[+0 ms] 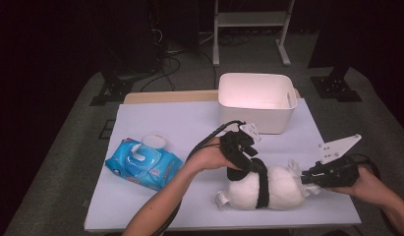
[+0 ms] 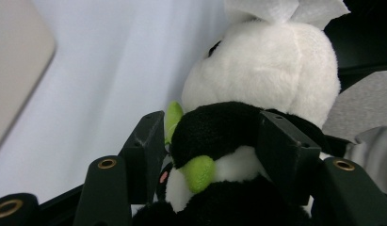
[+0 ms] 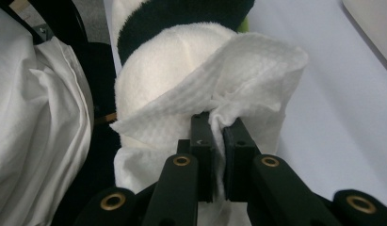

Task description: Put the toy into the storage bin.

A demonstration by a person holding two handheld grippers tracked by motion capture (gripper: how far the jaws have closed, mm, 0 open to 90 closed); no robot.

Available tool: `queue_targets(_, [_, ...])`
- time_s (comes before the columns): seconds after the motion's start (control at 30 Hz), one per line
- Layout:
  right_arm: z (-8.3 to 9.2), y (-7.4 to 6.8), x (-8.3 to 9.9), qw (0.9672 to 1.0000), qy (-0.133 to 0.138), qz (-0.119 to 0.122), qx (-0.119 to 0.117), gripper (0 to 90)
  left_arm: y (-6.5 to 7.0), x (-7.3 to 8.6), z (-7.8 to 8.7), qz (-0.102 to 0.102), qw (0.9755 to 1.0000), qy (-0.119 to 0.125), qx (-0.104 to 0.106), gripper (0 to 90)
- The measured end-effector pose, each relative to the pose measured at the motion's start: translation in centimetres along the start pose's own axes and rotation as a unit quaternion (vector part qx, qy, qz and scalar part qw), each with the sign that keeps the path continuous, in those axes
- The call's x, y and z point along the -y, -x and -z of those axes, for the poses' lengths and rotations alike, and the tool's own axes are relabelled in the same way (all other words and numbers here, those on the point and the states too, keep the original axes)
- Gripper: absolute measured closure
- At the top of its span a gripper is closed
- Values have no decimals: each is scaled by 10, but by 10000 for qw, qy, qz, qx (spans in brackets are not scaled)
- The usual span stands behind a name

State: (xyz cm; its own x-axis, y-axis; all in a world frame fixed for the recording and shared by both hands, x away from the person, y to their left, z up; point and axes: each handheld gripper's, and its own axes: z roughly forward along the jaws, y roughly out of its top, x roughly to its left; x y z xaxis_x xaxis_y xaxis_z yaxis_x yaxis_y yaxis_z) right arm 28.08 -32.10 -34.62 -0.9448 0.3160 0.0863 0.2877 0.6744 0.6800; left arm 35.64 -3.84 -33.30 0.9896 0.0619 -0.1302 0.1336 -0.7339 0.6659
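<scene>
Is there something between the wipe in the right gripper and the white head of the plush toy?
Nothing visible. The right gripper is shut on the wipe, which already lies against the plush toy head. The left gripper holds the toy's black middle, away from that spot.

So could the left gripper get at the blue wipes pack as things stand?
Probably not right away: the left gripper is clamped on the plush toy. The wipes pack lies apart on bare table to its left, so the way looks free once it lets go.
</scene>
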Motion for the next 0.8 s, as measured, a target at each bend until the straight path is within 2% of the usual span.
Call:
queue_targets(0.1, [-2,1,0,10000,7,-4,-16,839,-5,0,-3,77,9997,-87,224,480])
queue_targets(0.17, [-3,1,-1,10000,-12,8,-24,839,-5,0,-5,8,9996,-172,231,554])
queue_targets(0.2, [-3,1,-2,10000,-13,14,-42,838,-5,0,-5,-53,9995,-242,214,650])
queue_targets(0.27, [-4,0,-2,10000,7,13,-49,837,-5,0,-4,-76,9994,-271,200,716])
queue_targets(0.43, [-3,4,-3,9999,121,8,29,836,-2,-3,3,-197,9997,-137,-109,754])
queue_targets(0.6, [-9,10,-8,9997,207,-9,95,838,-6,-6,20,-219,9987,-55,-465,755])
queue_targets(0.7, [-17,14,-14,9996,275,3,-13,838,-6,-4,27,-308,9969,-138,-708,749])
queue_targets(0.8, [-25,14,-19,9994,277,70,-208,840,-4,3,29,-368,9961,-234,-769,742])
